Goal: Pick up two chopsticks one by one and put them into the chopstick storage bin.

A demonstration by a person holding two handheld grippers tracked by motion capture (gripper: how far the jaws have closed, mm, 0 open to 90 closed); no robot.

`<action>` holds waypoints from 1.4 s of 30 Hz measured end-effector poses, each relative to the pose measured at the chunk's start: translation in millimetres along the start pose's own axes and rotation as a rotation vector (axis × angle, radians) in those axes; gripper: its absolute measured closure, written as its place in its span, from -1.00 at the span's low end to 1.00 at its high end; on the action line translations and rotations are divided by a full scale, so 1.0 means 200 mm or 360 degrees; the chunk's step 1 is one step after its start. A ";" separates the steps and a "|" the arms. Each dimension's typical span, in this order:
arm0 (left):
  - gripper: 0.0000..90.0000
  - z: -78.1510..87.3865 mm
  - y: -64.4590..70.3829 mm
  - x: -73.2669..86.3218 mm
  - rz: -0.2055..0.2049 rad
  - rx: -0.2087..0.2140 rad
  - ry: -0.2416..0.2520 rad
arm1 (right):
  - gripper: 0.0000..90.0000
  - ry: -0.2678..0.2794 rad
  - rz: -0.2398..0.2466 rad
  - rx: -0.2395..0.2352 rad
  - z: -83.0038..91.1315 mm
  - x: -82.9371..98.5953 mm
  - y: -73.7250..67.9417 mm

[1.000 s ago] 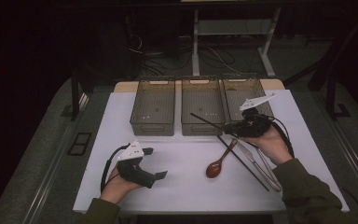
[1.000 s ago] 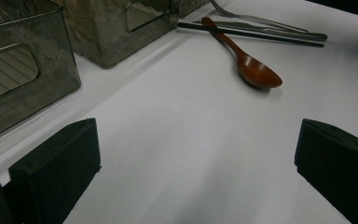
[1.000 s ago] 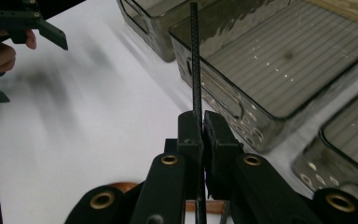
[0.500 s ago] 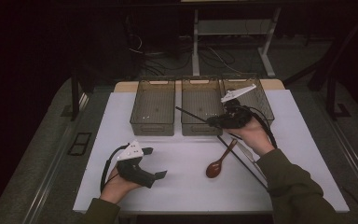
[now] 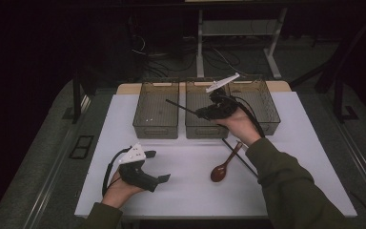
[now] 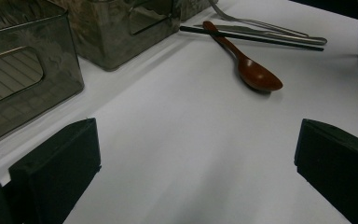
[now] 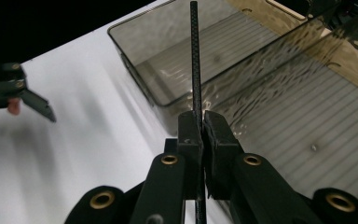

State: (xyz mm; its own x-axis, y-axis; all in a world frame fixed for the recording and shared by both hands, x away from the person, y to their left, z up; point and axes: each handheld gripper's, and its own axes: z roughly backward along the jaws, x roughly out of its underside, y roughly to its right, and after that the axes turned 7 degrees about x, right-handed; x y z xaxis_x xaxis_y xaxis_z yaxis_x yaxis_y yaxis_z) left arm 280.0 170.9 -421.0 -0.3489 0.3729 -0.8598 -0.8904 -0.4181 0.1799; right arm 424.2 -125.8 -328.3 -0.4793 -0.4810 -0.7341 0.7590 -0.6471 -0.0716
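- Three bins stand in a row: left bin (image 5: 156,109), middle bin (image 5: 201,117), right bin (image 5: 262,102); no contents can be made out in any.
- Two chopsticks: one (image 7: 196,60) clamped in the right gripper (image 5: 201,113), held above the middle bin; the other (image 6: 251,38) lies on the table (image 5: 190,195) in front of the bins.
- One spoon (image 5: 223,167) and one fork (image 6: 261,21) lie by that chopstick.
- The left gripper (image 5: 163,178) rests on the table, well in front of the left bin, jaws wide.

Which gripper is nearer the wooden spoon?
Right. The right gripper hovers over the middle bin, just beyond the spoon; the left gripper rests farther off to its left.
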 end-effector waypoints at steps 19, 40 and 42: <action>-1.00 0.00 0.00 -0.01 -0.0006 0.0007 0.0023 | 0.89 -0.0150 0.0016 0.0053 -0.27 -0.20 -0.04; -1.00 0.00 0.00 0.00 -0.0003 0.0019 0.0030 | 0.89 -0.0251 -0.0050 0.0163 -0.60 -0.33 -0.06; -1.00 0.00 0.00 0.00 -0.0002 0.0021 0.0036 | 0.89 -0.0251 -0.0057 0.0162 -0.63 -0.35 -0.07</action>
State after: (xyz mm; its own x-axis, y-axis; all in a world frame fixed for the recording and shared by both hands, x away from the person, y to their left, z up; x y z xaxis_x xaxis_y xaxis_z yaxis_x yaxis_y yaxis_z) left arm 280.2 171.3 -419.8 -0.3413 0.3547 -0.8705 -0.8947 -0.4066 0.1851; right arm 502.9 -8.8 -359.8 -0.5743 -0.5383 -0.6168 0.6956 -0.7181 -0.0209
